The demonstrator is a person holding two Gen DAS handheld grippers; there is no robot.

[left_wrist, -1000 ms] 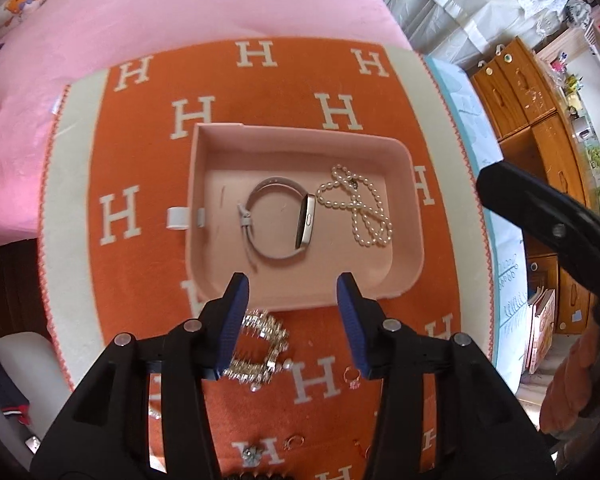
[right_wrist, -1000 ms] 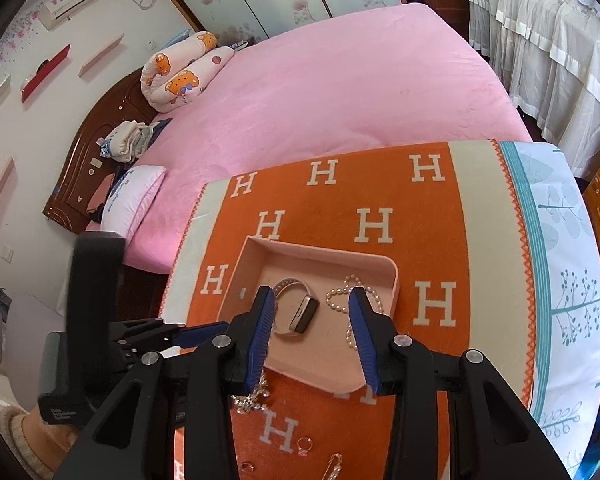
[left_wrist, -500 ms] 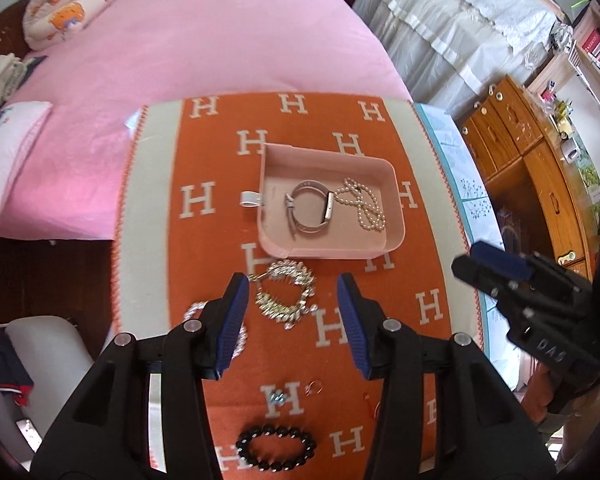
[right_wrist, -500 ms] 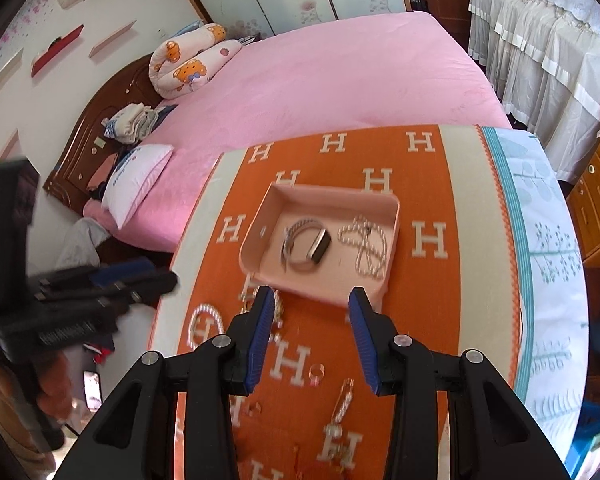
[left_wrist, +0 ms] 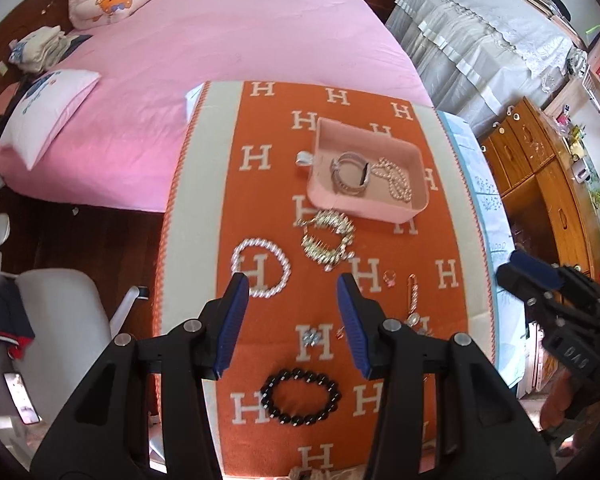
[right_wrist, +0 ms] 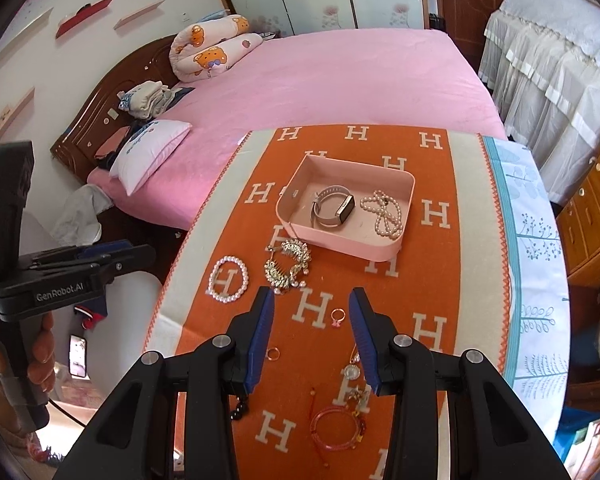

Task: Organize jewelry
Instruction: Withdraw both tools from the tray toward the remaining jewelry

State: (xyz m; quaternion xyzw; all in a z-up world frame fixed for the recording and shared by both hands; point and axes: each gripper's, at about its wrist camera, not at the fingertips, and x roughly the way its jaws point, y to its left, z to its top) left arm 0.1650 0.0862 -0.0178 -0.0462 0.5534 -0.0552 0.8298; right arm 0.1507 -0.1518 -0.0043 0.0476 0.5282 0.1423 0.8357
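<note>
Jewelry sorting partly done — two pieces in the tray, the rest still out on the cloth.

The pink tray (right_wrist: 404, 196) holds a watch (right_wrist: 334, 207) and a pearl necklace (right_wrist: 385, 213); nothing else is in it. Left on the orange cloth (left_wrist: 452, 236): a gold comb-like piece (left_wrist: 327, 236) just beside the tray's near wall, a pearl bracelet (left_wrist: 260, 267), a black bead bracelet (left_wrist: 300, 397), a small ring (right_wrist: 337, 316), a plain ring (right_wrist: 273, 354), a red bangle (right_wrist: 336, 428) and several small items too fine to identify. The left gripper (left_wrist: 296, 320) and right gripper (right_wrist: 311, 338) both hang above the cloth with jaws parted and nothing between them — neither touches any piece. Judgement: early stage, most of the work remaining.
</note>
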